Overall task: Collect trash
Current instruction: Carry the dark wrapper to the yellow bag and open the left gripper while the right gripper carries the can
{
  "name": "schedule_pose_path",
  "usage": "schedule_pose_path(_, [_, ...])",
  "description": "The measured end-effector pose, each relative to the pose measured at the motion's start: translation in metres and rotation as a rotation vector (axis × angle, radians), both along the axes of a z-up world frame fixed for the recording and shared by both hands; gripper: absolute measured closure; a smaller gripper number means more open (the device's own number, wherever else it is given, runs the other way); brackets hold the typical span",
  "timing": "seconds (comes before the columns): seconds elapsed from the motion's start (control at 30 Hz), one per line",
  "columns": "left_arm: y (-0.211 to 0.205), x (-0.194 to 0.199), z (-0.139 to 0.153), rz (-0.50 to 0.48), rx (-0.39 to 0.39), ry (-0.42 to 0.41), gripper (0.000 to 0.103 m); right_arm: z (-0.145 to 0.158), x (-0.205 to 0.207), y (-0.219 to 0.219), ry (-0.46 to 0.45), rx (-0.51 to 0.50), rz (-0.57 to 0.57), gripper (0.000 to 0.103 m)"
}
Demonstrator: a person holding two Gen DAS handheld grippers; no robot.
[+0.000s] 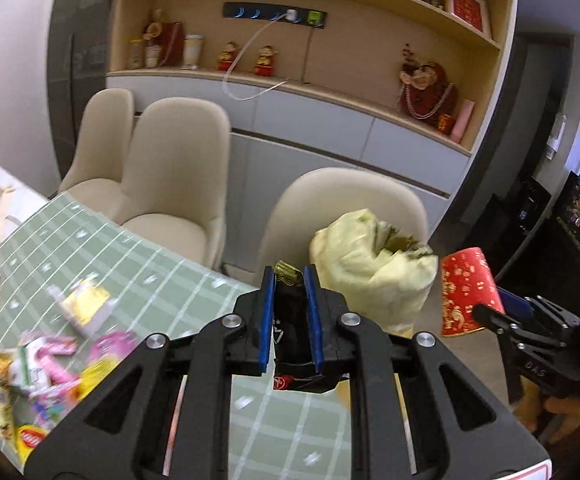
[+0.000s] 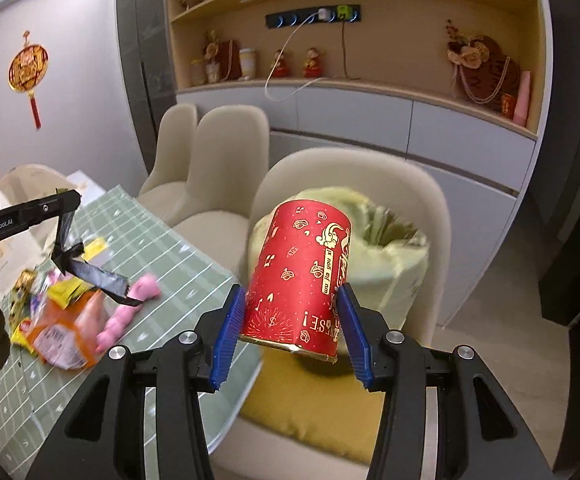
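Above the counter's edge, beside the cream chair [image 2: 350, 184], both tools carry trash toward the pale yellow-green trash bag [image 2: 394, 252] that sits open-mouthed on the chair's seat. The left tool [image 1: 290, 276] is nearly closed, its blue pads pinching a black wrapper [image 1: 290, 320] that sticks out past the fingertips, with a crumpled tail hanging below. The right tool [image 2: 290, 304] stands wide, its pads pressed on the lower sides of a red paper cup [image 2: 302, 272] printed in gold. The cup's long axis runs along the tool's reach, tilted a little left, with the closed gold-rimmed base nearest the camera and the far end aimed up toward the bag. To do this step well, I judge each tool should reach fully over the bag's mouth before letting go, one after the other so they do not collide; the cup should tip mouth-first into the opening, since the bag's soft rim could fold under a glancing hit. More wrappers [image 2: 66, 320] lie on the green checked counter [image 2: 178, 248].
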State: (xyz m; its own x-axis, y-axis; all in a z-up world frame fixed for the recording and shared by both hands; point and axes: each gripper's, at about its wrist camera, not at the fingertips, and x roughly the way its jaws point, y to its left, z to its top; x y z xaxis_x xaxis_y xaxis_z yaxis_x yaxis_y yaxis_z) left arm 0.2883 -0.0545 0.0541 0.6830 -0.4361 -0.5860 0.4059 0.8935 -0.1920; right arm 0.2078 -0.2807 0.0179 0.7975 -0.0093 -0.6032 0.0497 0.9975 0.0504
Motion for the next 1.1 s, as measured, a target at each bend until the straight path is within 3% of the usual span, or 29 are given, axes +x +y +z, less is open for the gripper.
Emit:
schedule_pose_path(0.17, [-0.076, 0.036, 0.01, -0.052, -0.003, 0.028, 0.089, 0.003, 0.031, -0.057, -0.032, 0.036, -0.011, 0.058])
schedule_pose_path(0.4, [-0.173, 0.085, 0.007, -0.09, 0.09, 0.007, 0.089, 0.009, 0.078, -0.123, -0.052, 0.029, -0.002, 0.058])
schedule_pose_path(0.53, [-0.203, 0.115, -0.004, -0.092, 0.114, 0.015, 0.089, 0.015, 0.097, -0.15, -0.073, 0.022, -0.005, 0.057])
schedule_pose_path(0.67, [-0.227, 0.146, -0.013, -0.097, 0.07, 0.032, 0.089, 0.015, 0.115, -0.174, -0.078, 0.025, -0.017, 0.057])
schedule_pose_path(0.8, [-0.25, 0.18, -0.037, -0.107, 0.034, 0.117, 0.089, 0.007, 0.131, -0.192, -0.066, 0.039, -0.03, 0.057])
schedule_pose_path(1.0, [-0.27, 0.192, -0.103, -0.147, 0.174, 0.276, 0.089, -0.016, 0.151, -0.202, -0.016, 0.066, -0.026, 0.057])
schedule_pose_path(1.1, [-0.273, 0.185, -0.125, -0.187, 0.187, 0.351, 0.088, -0.029, 0.159, -0.201, 0.017, 0.081, -0.021, 0.057])
